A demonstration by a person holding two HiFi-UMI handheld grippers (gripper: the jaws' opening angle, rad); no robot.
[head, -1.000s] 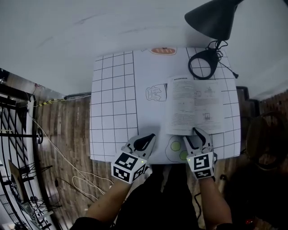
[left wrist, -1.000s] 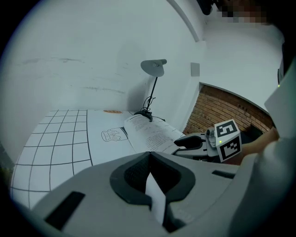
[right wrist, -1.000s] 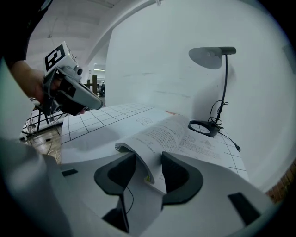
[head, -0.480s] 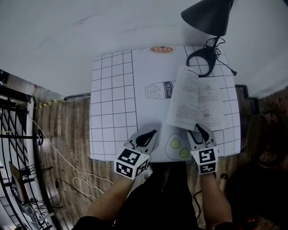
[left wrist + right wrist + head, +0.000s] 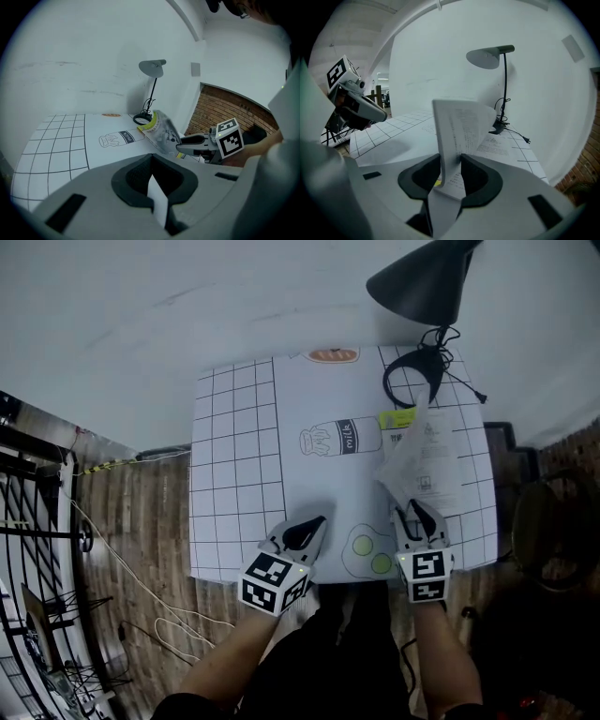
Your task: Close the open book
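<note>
My right gripper (image 5: 450,161) is clamped on a sheaf of pages (image 5: 457,124). Its jaws have just been closing, and the paper stands upright between them and fills the gap. These pages rise from the book (image 5: 427,460), which lies on the mat (image 5: 234,474) just on my side of the lamp (image 5: 417,282), with its other half flat. I judge the fold to be about halfway over. To finish it well, I should swing the sheaf in an arc around the spine, rolling my wrist with the paper so the pages stay straight in the jaws. Pulling away from the lamp would, I think, drag the whole book along the mat or crease the pages at the grip. I should let go only when the sheaf is low over the flat half, so it drops shut instead of springing open again. My left gripper (image 5: 309,524) has its jaws together and holds nothing. It hovers at the mat's edge farthest from the lamp, well apart from the book, and could press the book down if it slides.
</note>
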